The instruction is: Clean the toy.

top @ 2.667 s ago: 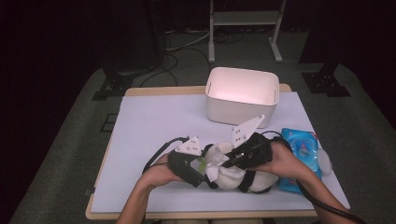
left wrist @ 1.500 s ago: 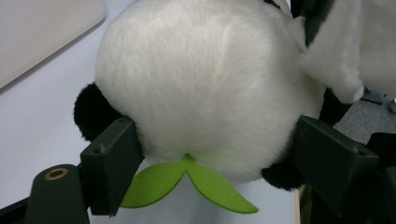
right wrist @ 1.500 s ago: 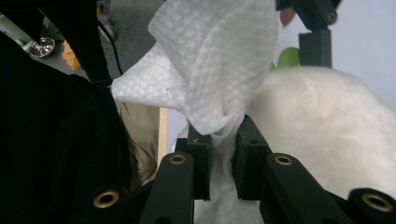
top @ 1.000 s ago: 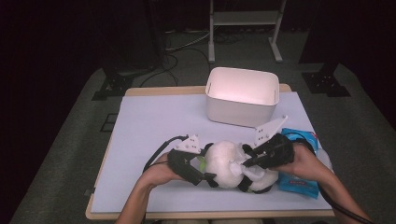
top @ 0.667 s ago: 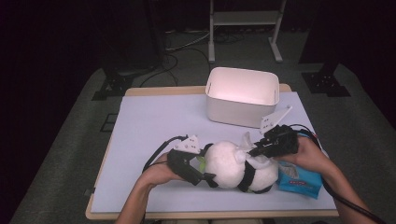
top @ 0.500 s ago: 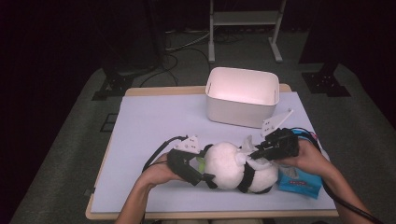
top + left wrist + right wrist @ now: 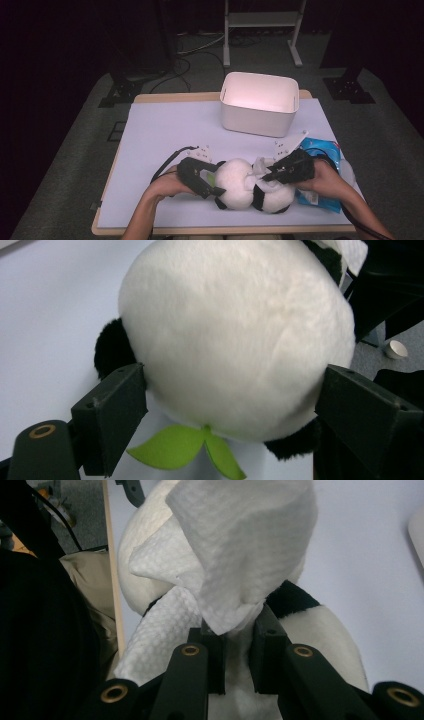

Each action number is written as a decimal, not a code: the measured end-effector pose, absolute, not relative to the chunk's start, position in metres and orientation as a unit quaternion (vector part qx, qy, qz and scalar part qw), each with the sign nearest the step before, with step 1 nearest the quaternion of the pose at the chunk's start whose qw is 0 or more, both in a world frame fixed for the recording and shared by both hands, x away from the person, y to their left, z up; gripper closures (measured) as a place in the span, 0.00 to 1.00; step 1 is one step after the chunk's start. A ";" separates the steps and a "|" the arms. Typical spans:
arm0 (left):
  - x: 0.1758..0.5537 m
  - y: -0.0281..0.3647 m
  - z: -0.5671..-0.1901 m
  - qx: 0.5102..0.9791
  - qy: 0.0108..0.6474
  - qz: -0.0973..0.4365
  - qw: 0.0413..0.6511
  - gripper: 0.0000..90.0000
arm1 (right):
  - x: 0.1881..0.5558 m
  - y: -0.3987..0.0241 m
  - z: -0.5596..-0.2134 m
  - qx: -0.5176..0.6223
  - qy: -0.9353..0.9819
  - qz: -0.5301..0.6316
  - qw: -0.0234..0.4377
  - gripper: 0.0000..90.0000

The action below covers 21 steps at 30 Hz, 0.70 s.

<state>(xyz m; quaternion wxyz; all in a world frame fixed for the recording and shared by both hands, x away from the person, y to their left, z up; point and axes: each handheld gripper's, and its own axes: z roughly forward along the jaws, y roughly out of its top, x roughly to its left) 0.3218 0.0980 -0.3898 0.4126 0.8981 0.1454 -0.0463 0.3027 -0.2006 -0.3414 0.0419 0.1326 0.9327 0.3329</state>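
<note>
A black-and-white panda plush lies near the table's front edge, with a green felt leaf under its head. My left gripper reaches in from the left, its jaws around the round white head. Those jaws have just been opening, and both pads still touch the fur. My right gripper comes from the right and is shut on a white crumpled wipe. It holds the wipe against the panda where head and body meet.
A blue wipe pack lies at the right edge, partly under the right hand. A white bin stands at the back centre of the pale table. The left gripper's cable loops at the left.
The right gripper has sunk a little with the wipe, from just right of the panda down onto it. The left hand has stayed at the head.
</note>
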 end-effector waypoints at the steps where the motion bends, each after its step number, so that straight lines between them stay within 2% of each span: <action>1: 0.322 0.098 -0.390 0.899 0.147 -0.048 0.410 0.12 | 0.302 -0.199 -0.341 0.128 0.933 0.333 0.044 0.87; 21: 0.332 0.100 -0.382 0.893 0.140 -0.055 0.425 0.11 | 0.285 -0.179 -0.340 0.091 0.942 0.320 0.039 0.87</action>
